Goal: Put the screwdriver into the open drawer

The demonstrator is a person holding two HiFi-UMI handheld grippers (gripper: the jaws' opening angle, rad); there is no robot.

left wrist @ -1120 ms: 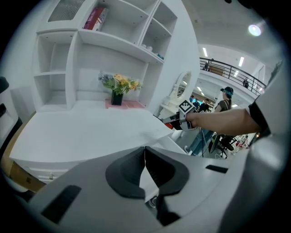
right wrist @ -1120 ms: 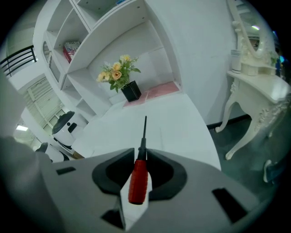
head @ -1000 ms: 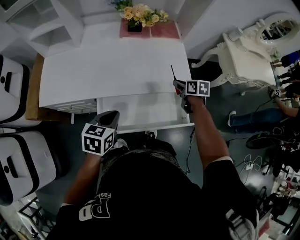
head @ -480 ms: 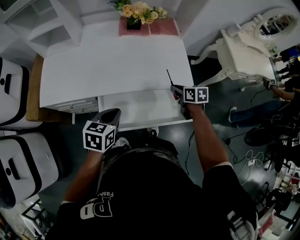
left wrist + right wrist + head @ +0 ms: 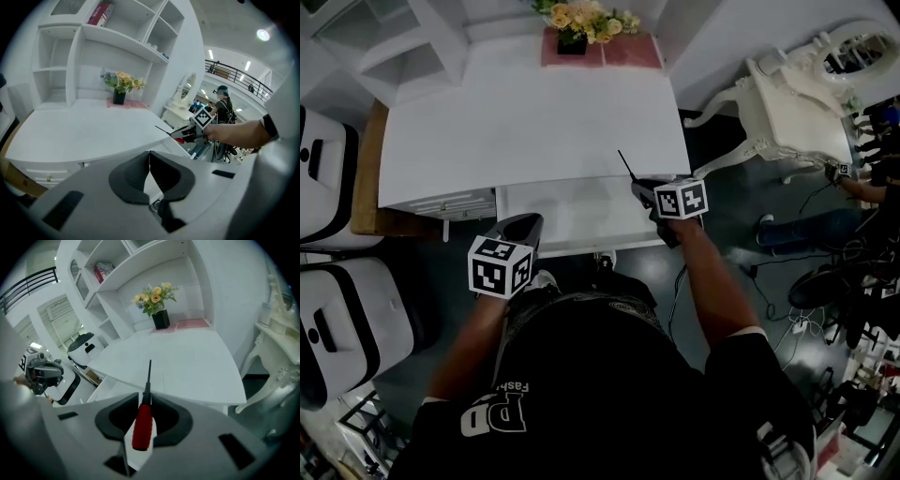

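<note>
Right at the right gripper (image 5: 148,400), the two dark pads are clamped on a screwdriver (image 5: 143,425), pinching it where the red handle meets the black shaft. The handle runs back towards the camera between the jaws, and the thin shaft sticks straight out ahead of them. In the head view the right gripper (image 5: 641,188) is over the right end of the open drawer (image 5: 572,246). The screwdriver (image 5: 626,166) points away from the person, with its tip over the front edge of the white desk (image 5: 525,122). It seems to be held in the air above the drawer rather than resting in it, though the steep view makes its height hard to judge.

The left gripper (image 5: 149,155) has its pads pressed together with nothing between them. In the head view the left gripper (image 5: 523,228) hangs just in front of the drawer's left end, near the person's body.

The drawer is pulled out from under the desk top, and its inside looks plain white. At the back of the desk a bunch of flowers (image 5: 583,19) stands in a dark pot on a pink mat (image 5: 623,52). White shelves (image 5: 117,273) rise behind the desk. An ornate white chair (image 5: 797,103) stands well off to the right.
</note>
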